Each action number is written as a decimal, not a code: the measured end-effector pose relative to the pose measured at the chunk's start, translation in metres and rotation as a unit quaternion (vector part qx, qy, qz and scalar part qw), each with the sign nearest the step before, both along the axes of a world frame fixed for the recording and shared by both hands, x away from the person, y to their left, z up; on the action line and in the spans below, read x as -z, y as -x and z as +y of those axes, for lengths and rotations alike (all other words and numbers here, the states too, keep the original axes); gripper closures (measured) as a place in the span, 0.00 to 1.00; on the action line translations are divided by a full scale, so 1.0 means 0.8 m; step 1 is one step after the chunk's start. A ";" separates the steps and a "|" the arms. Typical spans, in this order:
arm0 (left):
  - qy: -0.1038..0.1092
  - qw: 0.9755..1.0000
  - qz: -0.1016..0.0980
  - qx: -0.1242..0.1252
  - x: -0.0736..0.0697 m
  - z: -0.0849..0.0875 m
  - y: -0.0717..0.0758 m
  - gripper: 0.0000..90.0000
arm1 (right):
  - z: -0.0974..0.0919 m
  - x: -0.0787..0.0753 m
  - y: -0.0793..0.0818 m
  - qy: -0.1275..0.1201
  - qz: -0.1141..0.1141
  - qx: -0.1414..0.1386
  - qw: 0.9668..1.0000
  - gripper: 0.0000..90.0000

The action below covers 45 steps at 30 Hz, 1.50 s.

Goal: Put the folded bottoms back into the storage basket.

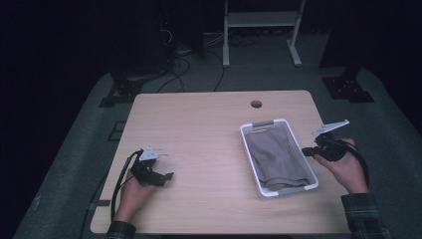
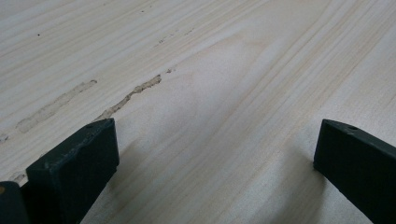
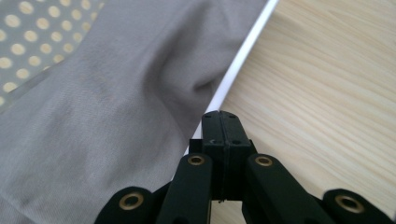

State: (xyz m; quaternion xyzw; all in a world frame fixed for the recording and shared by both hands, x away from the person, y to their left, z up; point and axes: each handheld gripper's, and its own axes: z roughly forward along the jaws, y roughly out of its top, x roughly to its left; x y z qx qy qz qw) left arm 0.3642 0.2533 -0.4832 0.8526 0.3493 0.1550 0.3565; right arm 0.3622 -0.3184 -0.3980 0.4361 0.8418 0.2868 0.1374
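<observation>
Here right tool pressed shut, empty, over basket rim; left tool wide, empty.

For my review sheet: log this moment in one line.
left gripper open on table | right gripper shut, empty, at basket rim | grey cloth in basket

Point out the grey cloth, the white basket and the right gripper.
grey cloth [image 1: 274,157], high view, middle of the fabric.
white basket [image 1: 249,148], high view, its left rim.
right gripper [image 3: 221,122], right gripper view, tips of its closed jaws.
</observation>
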 end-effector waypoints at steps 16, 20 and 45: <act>-0.001 1.000 0.000 0.001 0.000 0.000 0.000 0.00 | 0.036 0.002 0.010 -0.012 -0.003 -0.045 0.999 0.99; 0.000 1.000 0.000 0.001 0.000 0.000 0.000 0.00 | 0.044 0.001 0.014 -0.015 -0.001 -0.056 0.998 0.99; 0.000 1.000 0.000 0.001 0.000 0.000 0.000 0.00 | 0.023 0.008 0.009 -0.049 -0.060 -0.003 0.997 0.47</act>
